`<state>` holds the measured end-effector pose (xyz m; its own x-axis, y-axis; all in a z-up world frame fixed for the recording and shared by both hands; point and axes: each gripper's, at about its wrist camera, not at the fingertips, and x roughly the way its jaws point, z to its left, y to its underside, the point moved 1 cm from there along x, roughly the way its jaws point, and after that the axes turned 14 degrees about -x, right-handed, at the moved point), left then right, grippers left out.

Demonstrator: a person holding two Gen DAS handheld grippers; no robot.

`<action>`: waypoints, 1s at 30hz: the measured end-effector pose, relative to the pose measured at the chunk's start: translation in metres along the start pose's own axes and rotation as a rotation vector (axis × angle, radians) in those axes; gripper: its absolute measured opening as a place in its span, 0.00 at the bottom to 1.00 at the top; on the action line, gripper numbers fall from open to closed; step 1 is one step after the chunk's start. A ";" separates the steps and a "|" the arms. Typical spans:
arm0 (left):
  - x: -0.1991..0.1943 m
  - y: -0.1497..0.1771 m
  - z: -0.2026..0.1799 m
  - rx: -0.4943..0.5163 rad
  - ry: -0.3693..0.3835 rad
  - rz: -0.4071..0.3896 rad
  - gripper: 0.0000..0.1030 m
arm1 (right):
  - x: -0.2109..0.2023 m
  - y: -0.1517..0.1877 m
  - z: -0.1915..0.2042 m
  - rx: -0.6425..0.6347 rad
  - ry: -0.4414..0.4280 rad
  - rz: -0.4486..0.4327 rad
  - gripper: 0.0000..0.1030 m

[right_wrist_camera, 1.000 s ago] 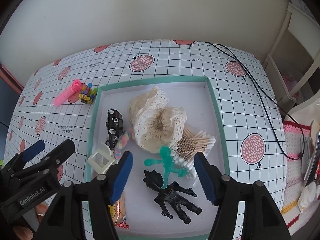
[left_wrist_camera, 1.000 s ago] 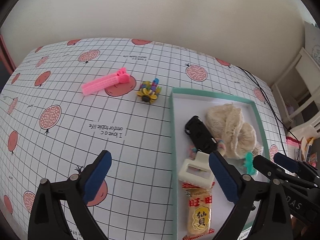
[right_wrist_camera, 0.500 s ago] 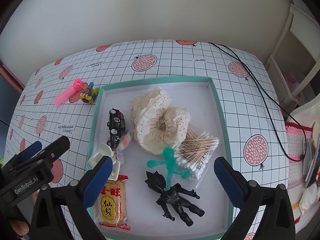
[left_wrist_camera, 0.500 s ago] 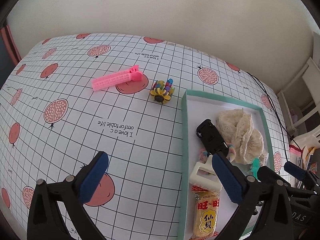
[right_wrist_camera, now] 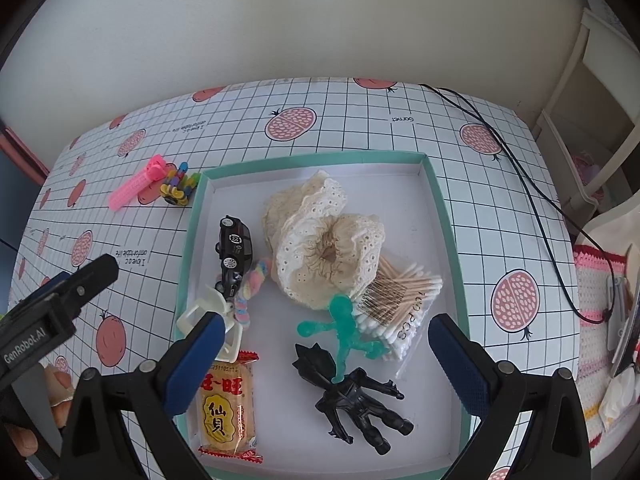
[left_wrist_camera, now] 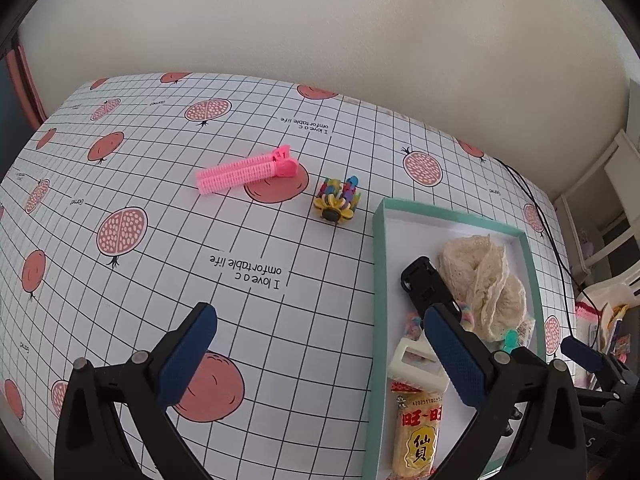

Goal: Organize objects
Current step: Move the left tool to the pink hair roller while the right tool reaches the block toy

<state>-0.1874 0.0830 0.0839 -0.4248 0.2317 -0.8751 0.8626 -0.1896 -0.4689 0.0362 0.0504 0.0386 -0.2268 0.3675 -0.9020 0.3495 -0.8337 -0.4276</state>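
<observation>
A pink hair clip [left_wrist_camera: 248, 170] and a colourful flower clip [left_wrist_camera: 338, 202] lie on the tablecloth left of the teal tray [left_wrist_camera: 380, 272]. Both also show in the right wrist view, the pink clip [right_wrist_camera: 138, 188] and the flower clip [right_wrist_camera: 178, 190] beside the tray's [right_wrist_camera: 444, 232] far left corner. The tray holds a black toy car [right_wrist_camera: 234, 250], a cream lace cloth [right_wrist_camera: 320, 248], cotton swabs [right_wrist_camera: 400, 296], a green figure [right_wrist_camera: 344, 328], a black figure [right_wrist_camera: 356, 396], a snack packet [right_wrist_camera: 226, 404] and a white clip [right_wrist_camera: 208, 312]. My left gripper [left_wrist_camera: 320, 356] is open and empty over the cloth at the tray's left edge. My right gripper [right_wrist_camera: 326, 360] is open and empty above the tray's near half.
A black cable [right_wrist_camera: 532, 200] runs across the table's right side. A white shelf unit [right_wrist_camera: 592, 120] stands to the right, with a knitted mat [right_wrist_camera: 600, 288] and small items beside it. A plain wall runs behind the table.
My right gripper has opened wide and pulled back a little, leaving the snack packet lying in the tray. My left gripper has drawn back and turned left, so the pink clip sits nearer centre.
</observation>
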 end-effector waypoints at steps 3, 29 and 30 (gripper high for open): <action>-0.002 -0.005 0.003 0.012 -0.001 -0.009 1.00 | 0.001 -0.001 0.001 0.000 -0.011 -0.001 1.00; 0.036 -0.096 0.045 0.064 0.075 -0.061 1.00 | -0.010 -0.060 0.015 0.076 -0.107 -0.257 1.00; 0.040 -0.099 0.046 0.069 0.081 -0.067 1.00 | -0.007 -0.065 0.017 0.074 -0.109 -0.255 1.00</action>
<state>-0.3022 0.0674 0.0903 -0.4546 0.3221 -0.8304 0.8111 -0.2357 -0.5354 -0.0005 0.0950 0.0738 -0.3969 0.5259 -0.7523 0.2023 -0.7493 -0.6306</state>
